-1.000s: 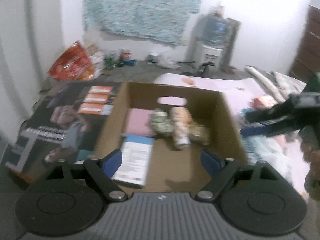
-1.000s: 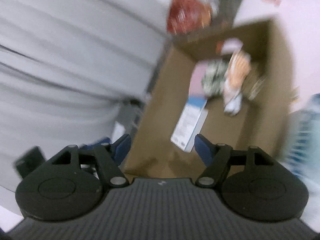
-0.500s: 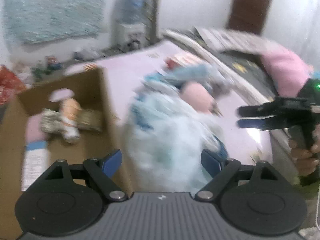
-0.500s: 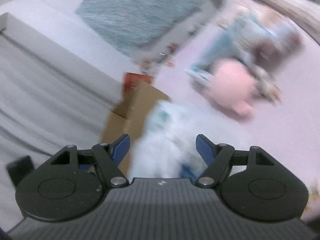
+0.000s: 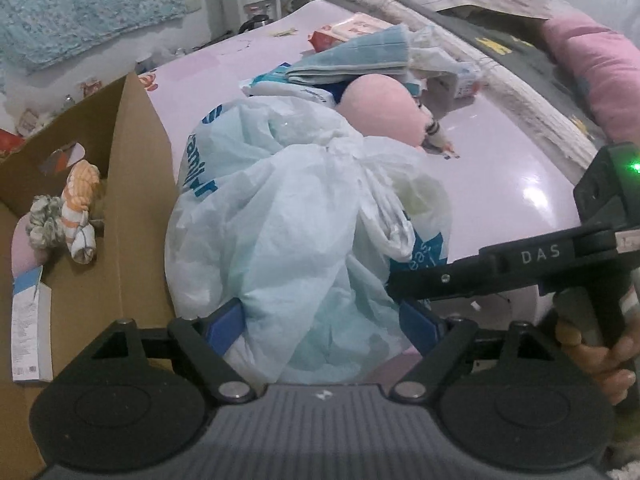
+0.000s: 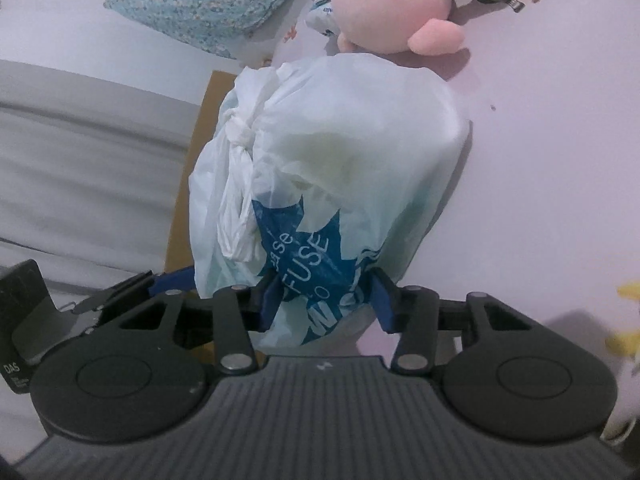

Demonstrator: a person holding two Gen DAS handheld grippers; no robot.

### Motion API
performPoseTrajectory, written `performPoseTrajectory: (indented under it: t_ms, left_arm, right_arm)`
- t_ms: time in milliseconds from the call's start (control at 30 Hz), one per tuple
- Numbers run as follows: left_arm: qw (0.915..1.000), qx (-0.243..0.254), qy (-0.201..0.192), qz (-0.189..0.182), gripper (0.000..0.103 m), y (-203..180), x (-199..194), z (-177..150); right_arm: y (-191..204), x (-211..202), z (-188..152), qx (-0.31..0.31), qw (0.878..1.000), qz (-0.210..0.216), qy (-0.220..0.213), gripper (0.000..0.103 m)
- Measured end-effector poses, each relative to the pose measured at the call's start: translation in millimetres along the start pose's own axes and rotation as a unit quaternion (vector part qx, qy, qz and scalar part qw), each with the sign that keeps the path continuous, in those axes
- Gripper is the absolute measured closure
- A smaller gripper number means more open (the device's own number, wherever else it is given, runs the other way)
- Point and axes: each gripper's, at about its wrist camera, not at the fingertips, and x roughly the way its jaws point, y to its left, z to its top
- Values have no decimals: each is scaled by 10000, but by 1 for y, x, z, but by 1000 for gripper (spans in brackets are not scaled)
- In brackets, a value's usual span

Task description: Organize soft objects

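A knotted white plastic bag with blue print lies on the pink bed sheet, against the cardboard box. My left gripper straddles the bag's near end; its jaws stand wide and are closing, and the pads do not clearly press the bag. My right gripper comes at the bag from the side, jaws closing, and both blue pads pinch the printed corner. Each gripper shows in the other's view: the right gripper, the left gripper. A pink plush toy lies just behind the bag.
The box holds rolled cloths and a white booklet. Beyond the plush toy are a folded blue towel and small packets. A pink pillow lies at the right. A hand holds the right gripper.
Both grippers swung away from the box and dropped down onto the plastic bag. The right gripper's jaws have narrowed onto the bag's corner; the left jaws stay wide.
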Motion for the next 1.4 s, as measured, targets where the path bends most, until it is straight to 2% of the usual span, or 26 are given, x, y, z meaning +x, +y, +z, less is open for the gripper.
performPoseTrajectory:
  t_ms: [100, 233, 433, 567, 633, 767, 867, 1033, 1167, 1300, 1400]
  left_arm:
    - [10000, 10, 53, -1, 17, -1, -5, 8]
    - [10000, 65, -23, 19, 15, 2, -24, 11]
    - [9980, 225, -510, 285, 12, 2, -63, 24]
    - [9944, 416, -882, 404, 10, -8, -71, 46]
    - [9934, 442, -983, 404, 10, -15, -64, 62]
    - [9937, 456, -1017, 155, 10, -27, -40, 94]
    - [9938, 625, -851, 343, 11, -40, -12, 117]
    - [9948, 806, -571, 244, 12, -50, 29, 137]
    - [9957, 843, -363, 95, 17, -53, 55, 147]
    - [9965, 817, -184, -19, 28, -54, 73, 156]
    - [9966, 810, -128, -107, 30, -58, 83, 159]
  right_arm:
    - [-1, -7, 1, 0, 10000, 81, 30, 55]
    - [-8, -25, -1, 103, 9996, 237, -72, 41]
    - [-25, -71, 4, 277, 9950, 578, -760, 32]
    - [-35, -82, 24, 538, 9873, 754, -1290, 30]
    - [-39, -82, 35, 673, 9838, 826, -1445, 29]
    - [-47, -69, 62, 1027, 9784, 892, -1556, 29]
    - [-50, -50, 84, 1228, 9770, 690, -1601, 29]
    - [-63, -19, 109, 1672, 9723, 415, -1579, 29]
    - [-69, -2, 125, 1773, 9710, 411, -1553, 30]
    - [-70, 11, 138, 1744, 9715, 340, -1566, 29]
    - [-72, 16, 143, 1760, 9707, 350, -1598, 30]
